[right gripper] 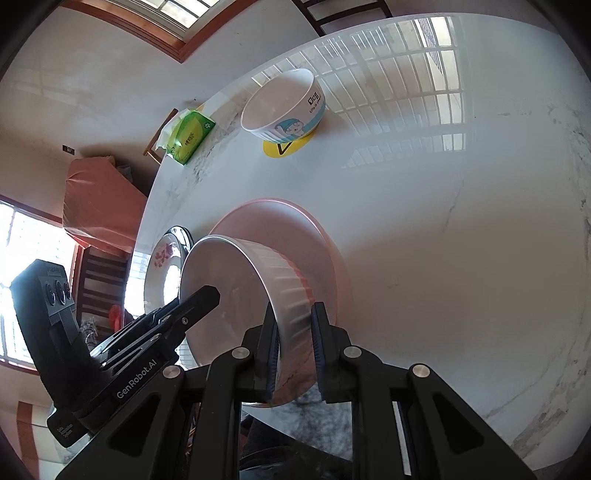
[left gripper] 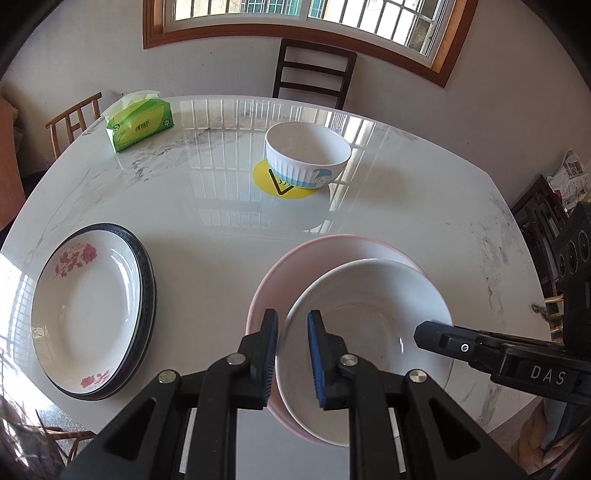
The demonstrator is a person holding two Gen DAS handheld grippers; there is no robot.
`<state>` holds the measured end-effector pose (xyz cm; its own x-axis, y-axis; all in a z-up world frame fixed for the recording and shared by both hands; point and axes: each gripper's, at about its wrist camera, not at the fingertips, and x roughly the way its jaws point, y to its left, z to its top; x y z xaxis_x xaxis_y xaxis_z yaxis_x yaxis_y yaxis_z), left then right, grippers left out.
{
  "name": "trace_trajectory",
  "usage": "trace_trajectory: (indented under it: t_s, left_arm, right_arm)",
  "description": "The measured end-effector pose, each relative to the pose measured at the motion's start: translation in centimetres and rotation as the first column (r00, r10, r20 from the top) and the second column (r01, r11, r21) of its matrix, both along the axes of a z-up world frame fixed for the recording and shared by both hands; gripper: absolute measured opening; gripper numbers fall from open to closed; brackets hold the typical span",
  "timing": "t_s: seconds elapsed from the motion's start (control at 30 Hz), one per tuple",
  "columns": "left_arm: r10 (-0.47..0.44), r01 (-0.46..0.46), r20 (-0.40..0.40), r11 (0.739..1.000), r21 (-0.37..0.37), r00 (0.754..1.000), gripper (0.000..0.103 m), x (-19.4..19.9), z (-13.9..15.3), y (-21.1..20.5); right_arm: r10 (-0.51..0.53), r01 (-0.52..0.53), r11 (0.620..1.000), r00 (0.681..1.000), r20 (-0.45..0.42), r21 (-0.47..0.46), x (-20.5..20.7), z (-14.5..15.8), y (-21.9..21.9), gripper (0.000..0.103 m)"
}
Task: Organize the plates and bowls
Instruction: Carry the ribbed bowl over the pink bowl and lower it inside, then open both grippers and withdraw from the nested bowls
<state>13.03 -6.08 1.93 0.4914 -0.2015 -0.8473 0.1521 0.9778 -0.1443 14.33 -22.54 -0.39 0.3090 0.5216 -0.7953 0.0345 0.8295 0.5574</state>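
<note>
So the white bowl (left gripper: 369, 317) sits inside the pink plate (left gripper: 317, 251) at the near edge of the marble table (left gripper: 221, 229), and both grippers are on it. The right gripper (right gripper: 293, 339) is clamped on the bowl's ribbed wall (right gripper: 291, 288), one pad inside the rim and one outside, and from its camera the bowl looks tipped up on edge over the pink plate (right gripper: 295, 225). The left gripper (left gripper: 292, 354) straddles the near-left rim of the same bowl with its fingers a little apart; the blue pads (left gripper: 314, 354) sit either side of the rim, but whether they're really squeezing it is hard to tell. They look just short of touching.

Over on the left of the table there's a white plate with red flowers (left gripper: 85, 314) stacked on a black-rimmed plate (left gripper: 147, 280), well apart from the pink one. Farther back, near the middle, a second bowl with blue ribbing and a cartoon face (left gripper: 308, 155) stands upright on a yellow round mat (left gripper: 269, 181). A green tissue pack (left gripper: 140, 123) lies at the far left edge. Behind the table a dark wooden chair (left gripper: 314, 74) stands under the window (left gripper: 295, 14), and glare from the window bars streaks across the tabletop.
</note>
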Motion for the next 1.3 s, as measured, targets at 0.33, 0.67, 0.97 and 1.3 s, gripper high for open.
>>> trace_trajectory:
  t_s: [0.33, 0.67, 0.97, 1.3]
  left_arm:
    - [-0.012, 0.007, 0.076, 0.998, 0.067, 0.997, 0.017, -0.8, 0.9, -0.4]
    - [-0.020, 0.007, 0.104, 0.992, 0.122, 0.994, 0.017, -1.1, 1.0, -0.6]
    - [0.026, -0.033, 0.064, 0.993, 0.116, 0.998, 0.022, -0.5, 0.3, 0.9]
    - [0.151, -0.150, -0.005, 0.987, 0.061, 0.989, 0.026, 0.7, -0.1, 4.5]
  right_arm:
    - [0.027, -0.024, 0.998, 0.998, 0.052, -0.060, -0.1, 0.5, 0.6, 0.020]
    - [0.007, -0.004, 1.000, 0.995, 0.098, -0.025, -0.6, 0.7, -0.4, 0.019]
    - [-0.003, 0.013, 0.999, 0.964, 0.267, -0.036, -2.8, 2.0, -2.2, 0.021]
    - [-0.024, 0.086, 0.983, 0.939, 0.343, -0.165, -3.9, 0.9, -3.1, 0.021]
